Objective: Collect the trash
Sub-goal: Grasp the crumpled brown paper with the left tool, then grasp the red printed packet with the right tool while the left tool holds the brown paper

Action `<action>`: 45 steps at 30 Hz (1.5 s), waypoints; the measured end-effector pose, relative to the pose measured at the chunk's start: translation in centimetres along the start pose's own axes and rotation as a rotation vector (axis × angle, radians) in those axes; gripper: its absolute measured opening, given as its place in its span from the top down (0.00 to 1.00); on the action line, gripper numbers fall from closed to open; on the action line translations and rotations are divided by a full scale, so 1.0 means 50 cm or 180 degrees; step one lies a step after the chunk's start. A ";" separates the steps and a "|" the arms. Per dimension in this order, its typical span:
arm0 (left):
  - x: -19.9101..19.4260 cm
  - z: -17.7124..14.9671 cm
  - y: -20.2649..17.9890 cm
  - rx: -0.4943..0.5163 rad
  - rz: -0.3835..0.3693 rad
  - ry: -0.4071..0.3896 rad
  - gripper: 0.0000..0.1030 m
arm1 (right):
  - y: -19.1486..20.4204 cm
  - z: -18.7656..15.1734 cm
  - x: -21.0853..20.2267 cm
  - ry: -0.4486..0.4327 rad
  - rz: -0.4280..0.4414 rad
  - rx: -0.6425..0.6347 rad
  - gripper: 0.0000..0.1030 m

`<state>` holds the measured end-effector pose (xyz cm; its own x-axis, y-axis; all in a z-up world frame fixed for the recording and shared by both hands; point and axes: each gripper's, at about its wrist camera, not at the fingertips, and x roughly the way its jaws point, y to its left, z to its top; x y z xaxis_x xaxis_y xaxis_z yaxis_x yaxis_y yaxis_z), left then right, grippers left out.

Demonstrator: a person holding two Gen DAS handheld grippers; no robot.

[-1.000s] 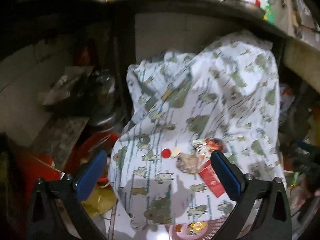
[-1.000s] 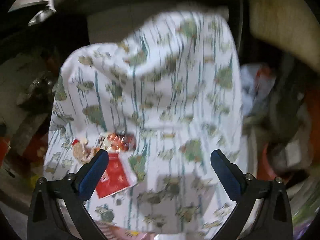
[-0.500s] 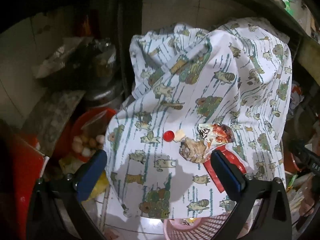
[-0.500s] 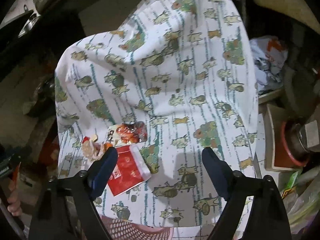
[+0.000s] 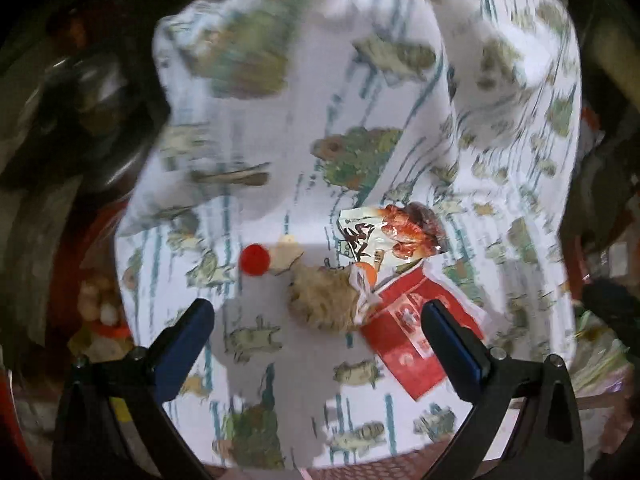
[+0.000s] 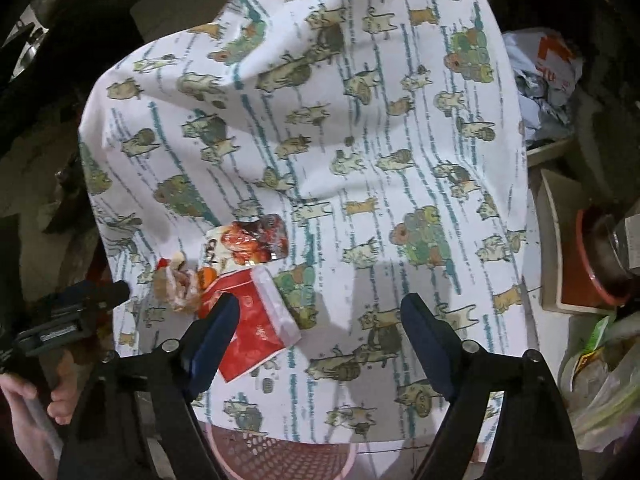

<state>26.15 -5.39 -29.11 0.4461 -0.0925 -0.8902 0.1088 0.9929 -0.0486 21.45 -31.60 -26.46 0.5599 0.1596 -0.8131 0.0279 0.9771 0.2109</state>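
- Left wrist view: left claw [image 5: 318, 338] spread and empty above a crumpled brown wad [image 5: 323, 301], red cap [image 5: 254, 259] and red packet [image 5: 416, 332] on the patterned cloth [image 5: 400, 80]; the approach step, I judge.
- Right wrist view: right claw [image 6: 318, 326] spread and empty, its left finger over the red packet; next likely pinch it, then drop it in the pink basket [image 6: 280, 456] below.

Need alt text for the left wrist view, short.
Open left gripper hangs over a cartoon-print cloth with a small pile of trash: a crumpled brownish wad, a red packet, a snack wrapper and a red bottle cap. The frame is motion-blurred, with dark clutter at both sides.
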 end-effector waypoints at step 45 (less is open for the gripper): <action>-0.120 -0.058 0.128 -0.0688 -0.0226 -0.0219 0.61 | 0.127 -0.090 0.257 0.0846 0.0154 0.0406 0.12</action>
<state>21.59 1.77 -25.40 0.5045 -0.1602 -0.8484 -0.0474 0.9760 -0.2125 25.10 -22.72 -38.00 0.3272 0.2533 -0.9104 0.1195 0.9446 0.3058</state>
